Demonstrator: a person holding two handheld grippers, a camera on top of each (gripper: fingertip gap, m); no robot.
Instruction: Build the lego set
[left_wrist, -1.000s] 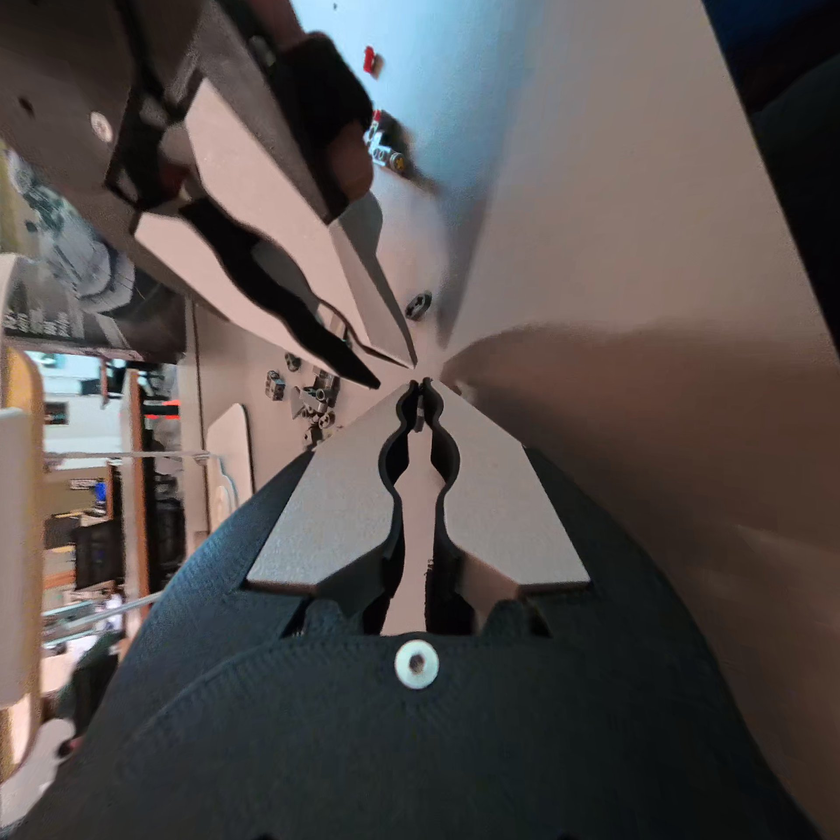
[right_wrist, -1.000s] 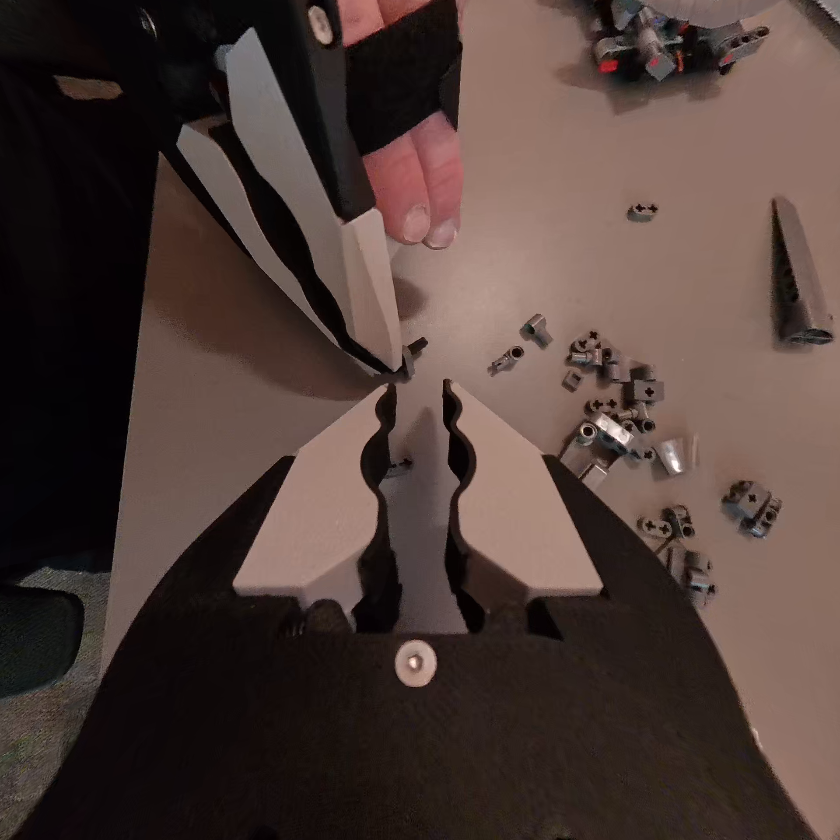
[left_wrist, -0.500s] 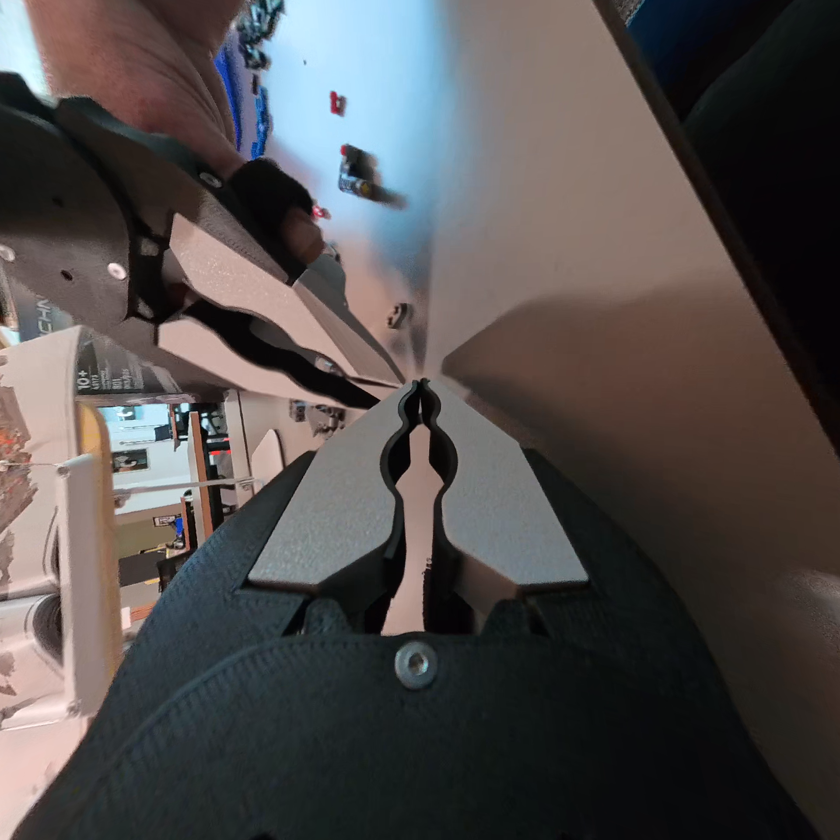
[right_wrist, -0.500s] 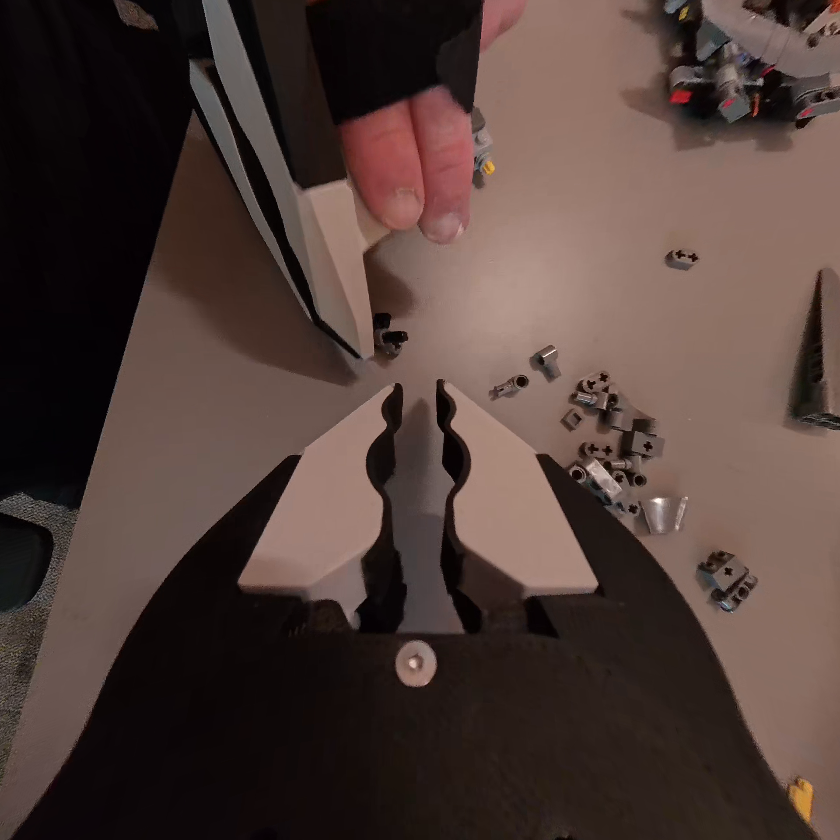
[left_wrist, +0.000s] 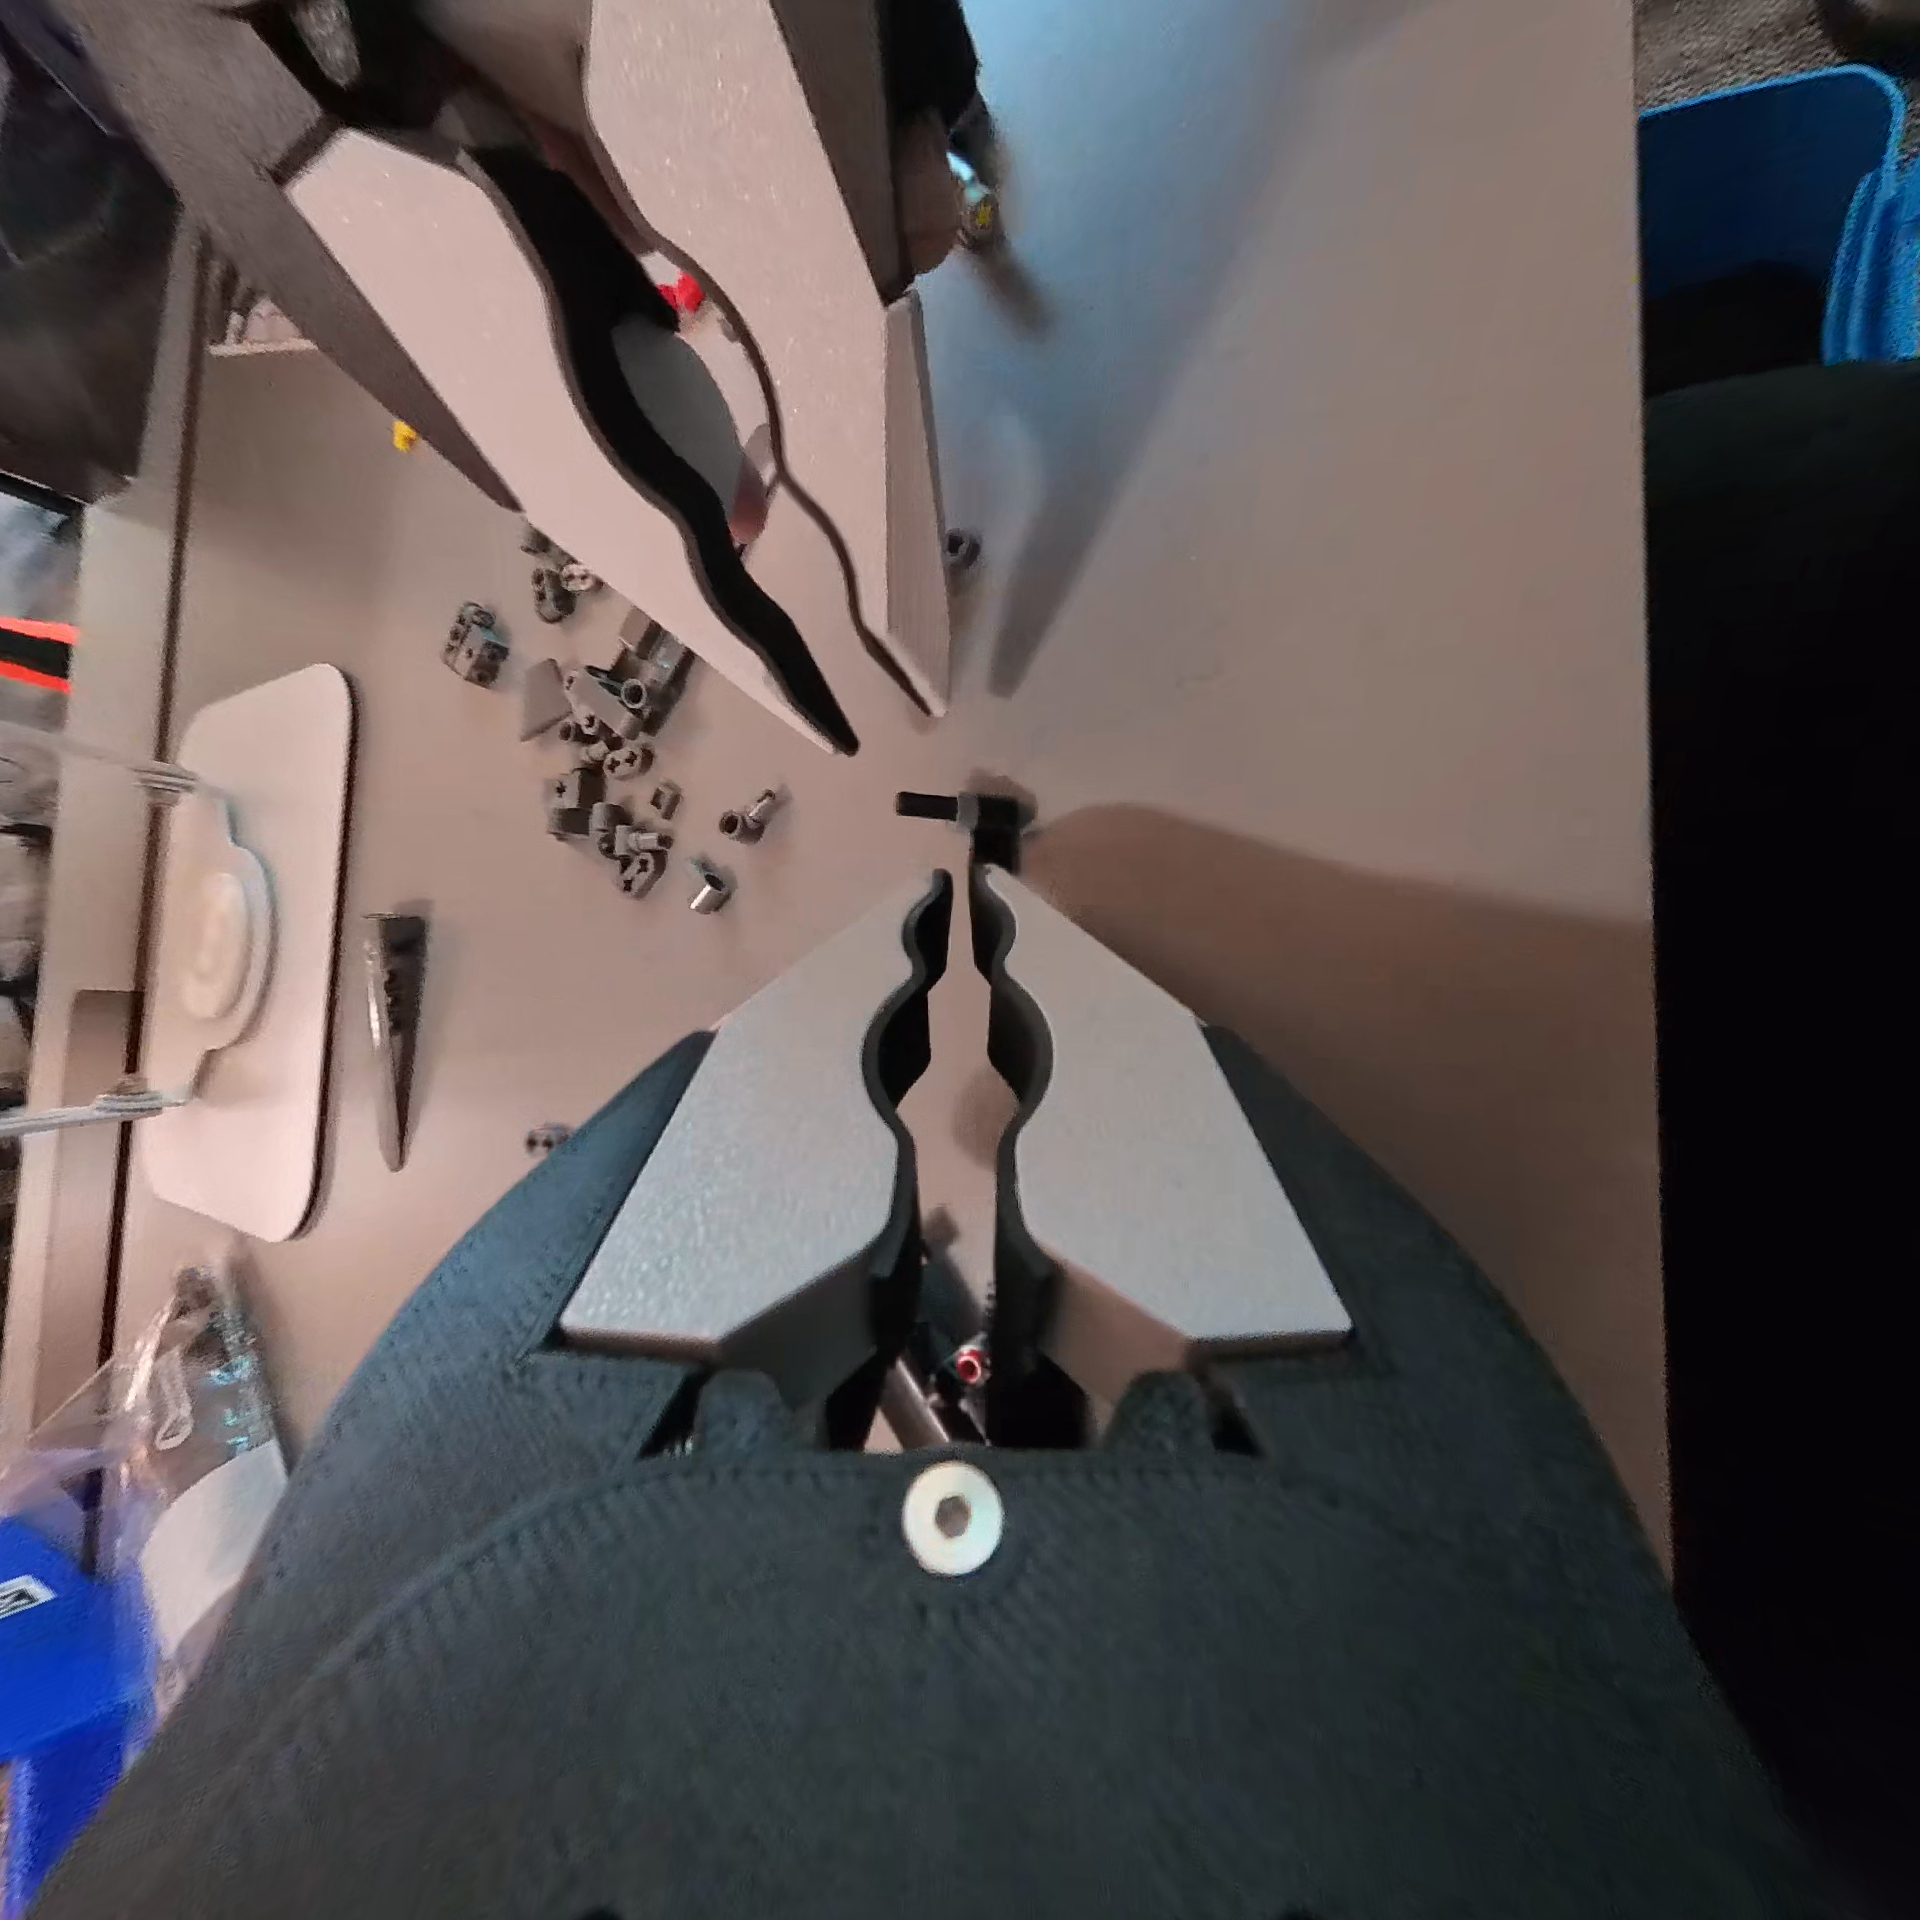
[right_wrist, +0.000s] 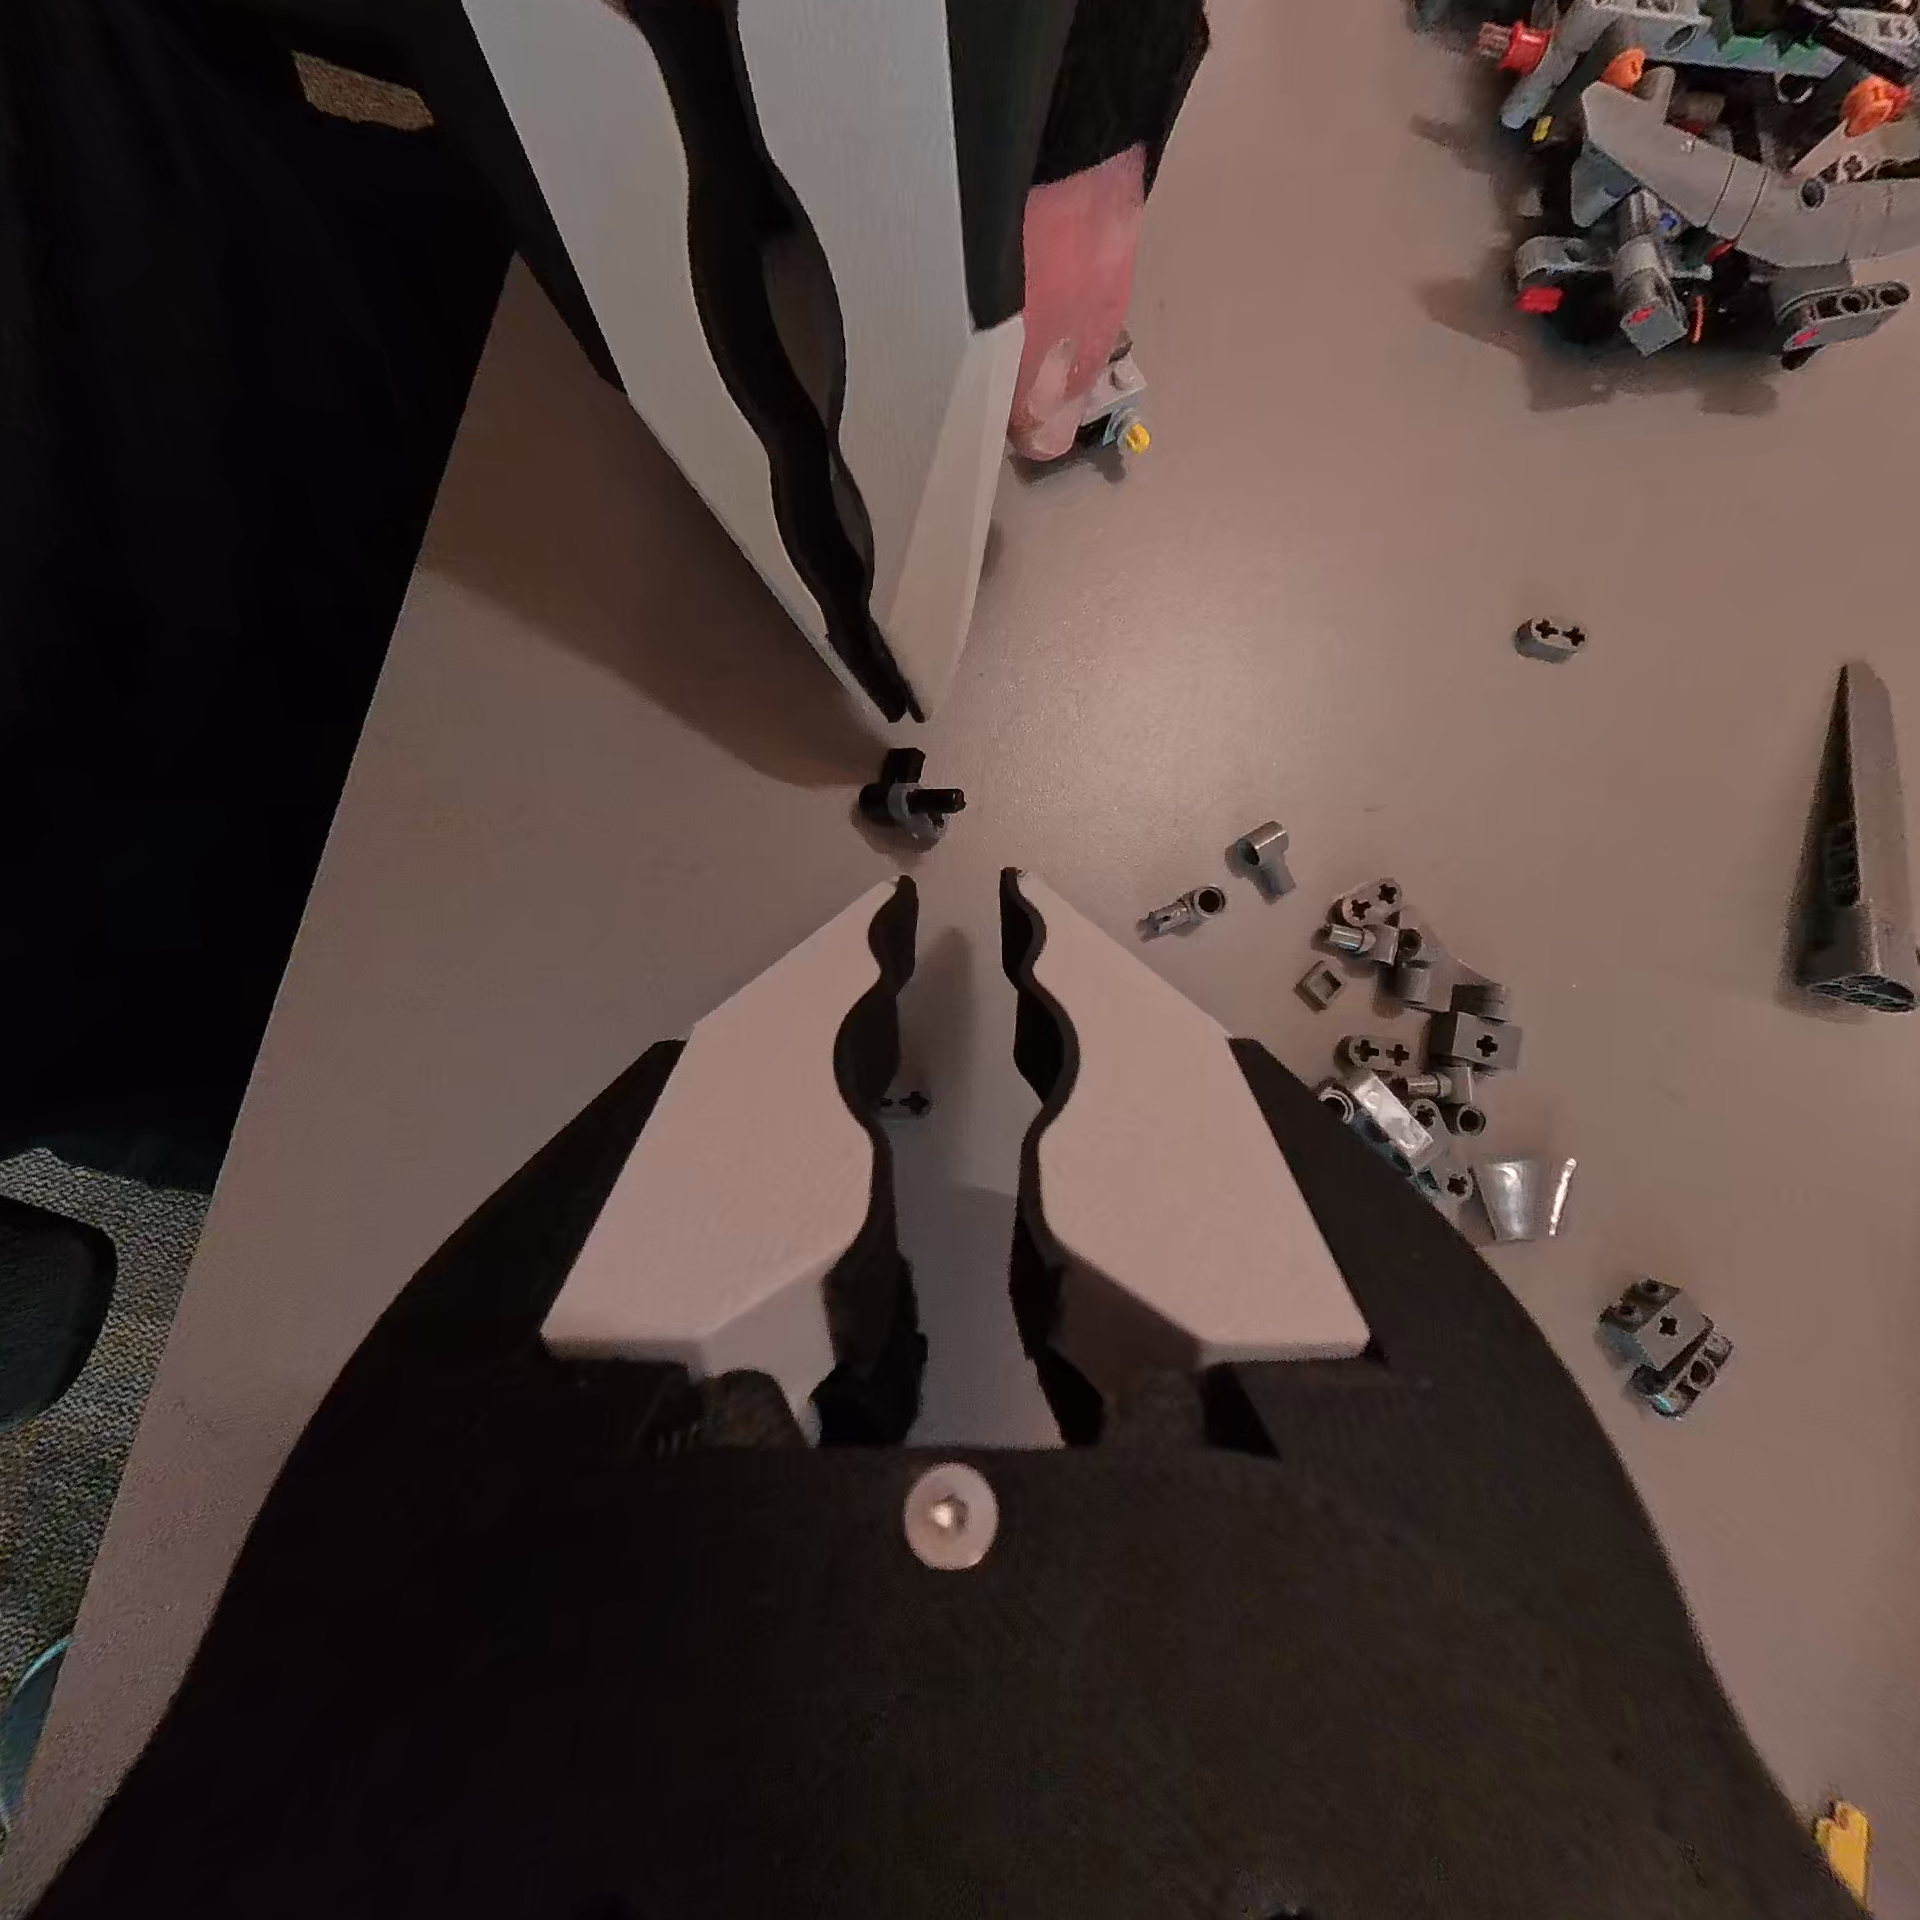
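Note:
A small black and grey connector piece lies on the tan table, between the two grippers. In the left wrist view it sits just ahead of my left gripper. The left gripper's jaws stand a narrow slit apart with nothing between them. It also shows in the right wrist view, tips just above the piece and not touching it. My right gripper is open and empty, its tips just short of the piece. It also shows in the left wrist view.
A heap of small grey pieces lies right of my right gripper. Farther right lies a dark tapered piece. A built model stands at the back right. A person's fingers hold the left gripper. A pale board lies at the left. The tips of both grippers are at nearly the same place. The built model is about equally far from each gripper, around 20 cm.
My left gripper was shut on the small piece. It has set the piece on the table, parted its jaws slightly and drawn back. My right gripper stays open close by.

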